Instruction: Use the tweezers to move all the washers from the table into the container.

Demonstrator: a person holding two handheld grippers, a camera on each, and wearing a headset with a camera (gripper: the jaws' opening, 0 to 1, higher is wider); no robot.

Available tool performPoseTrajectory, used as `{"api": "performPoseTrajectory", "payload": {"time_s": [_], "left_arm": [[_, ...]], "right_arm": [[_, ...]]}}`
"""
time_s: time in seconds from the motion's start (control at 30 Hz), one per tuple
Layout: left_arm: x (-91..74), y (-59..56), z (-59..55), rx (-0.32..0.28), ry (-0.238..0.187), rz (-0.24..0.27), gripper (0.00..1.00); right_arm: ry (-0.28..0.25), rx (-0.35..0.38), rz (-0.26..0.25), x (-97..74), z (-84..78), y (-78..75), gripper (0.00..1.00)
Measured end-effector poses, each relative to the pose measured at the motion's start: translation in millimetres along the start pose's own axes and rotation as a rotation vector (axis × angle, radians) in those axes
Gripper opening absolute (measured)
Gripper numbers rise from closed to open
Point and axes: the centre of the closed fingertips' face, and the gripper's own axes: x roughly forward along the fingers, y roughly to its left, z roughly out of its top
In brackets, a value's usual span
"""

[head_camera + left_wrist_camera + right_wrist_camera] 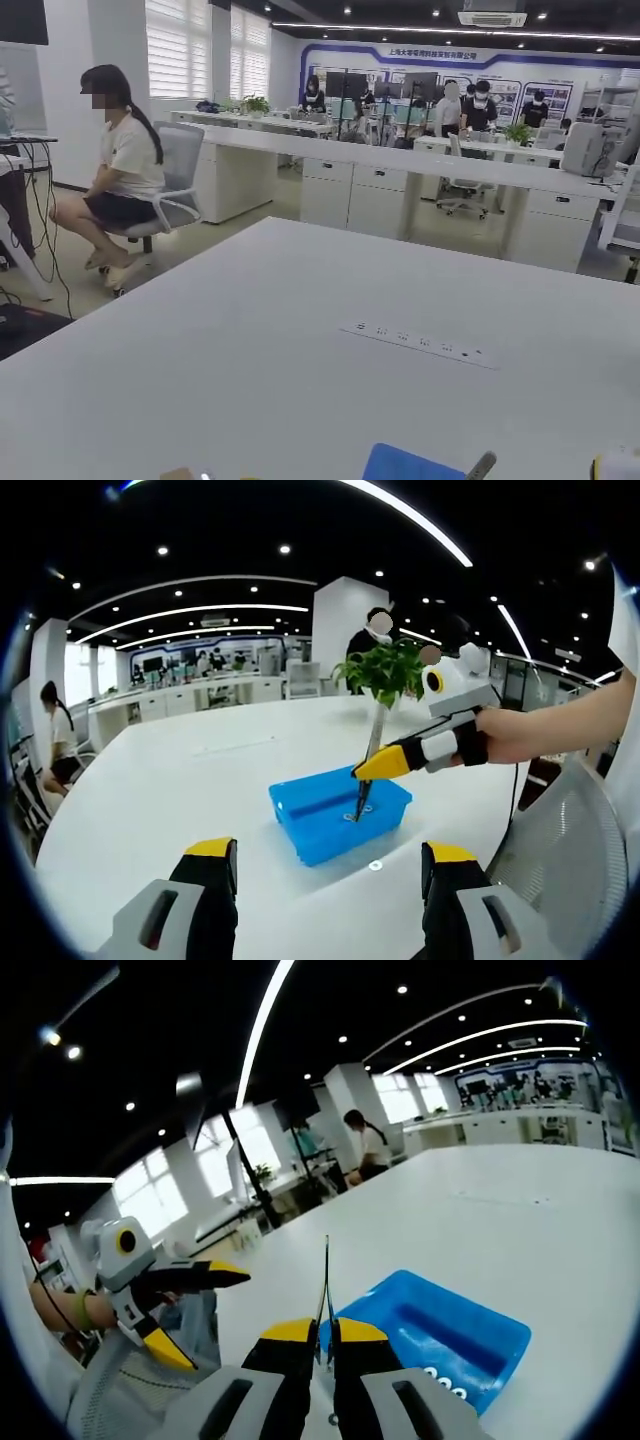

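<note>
**Holding tweezers over the blue container**

White table [300, 330] spreads wide in the head view, with a strip of sockets [420, 345] set into its top. A person sits on a grey chair [178, 175] off to its left.

Blue container [340, 815] sits on the table, an open shallow tray, and the left gripper view looks at it from just in front. Its corner also pokes up at the bottom edge of the head view.

Left gripper [330, 852] has its jaws spread wide, with nothing between them. The right gripper view shows the same from the side, its yellow-tipped jaws well apart.

Right gripper [400, 760] reaches in from the right, with its jaws closed narrow on the tweezers [365, 785]. The tweezers point down into the container, tips close to its floor. I cannot tell whether the tips hold anything.

Washers [350, 818] lie as small rings on the container floor, just beside the tweezer tips. One washer [375, 865] rests on the table, just in front of the container's near wall.
</note>
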Motion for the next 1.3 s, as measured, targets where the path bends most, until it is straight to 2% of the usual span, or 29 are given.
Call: {"api": "performPoseTrajectory", "payload": {"time_s": [0.2, 0.37, 0.7, 1.13, 1.3], "left_arm": [[0.1, 0.3, 0.4, 0.001, -0.001, 0.001, 0.75], [0.3, 0.4, 0.3, 0.0, 0.0, 0.002, 0.75], [0.6, 0.7, -0.5, -0.001, 0.005, 0.002, 0.75], [0.3, -0.3, -0.6, 0.001, 0.009, 0.0, 0.75], [0.0, -1.3, -0.5, 0.002, 0.009, -0.002, 0.75]], "right_arm": [[-0.009, 0.04, -0.034, 4.2, 5.0, -18.3, 0.03], [0.008, 0.068, -0.088, 6.6, 3.2, -37.4, 0.03], [0.056, 0.046, -0.107, 15.2, -2.5, -50.2, 0.03], [0.154, -0.034, -0.139, 26.9, -18.2, -66.4, 0.03], [0.177, -0.057, -0.142, 30.0, -22.1, -67.8, 0.03]]}}
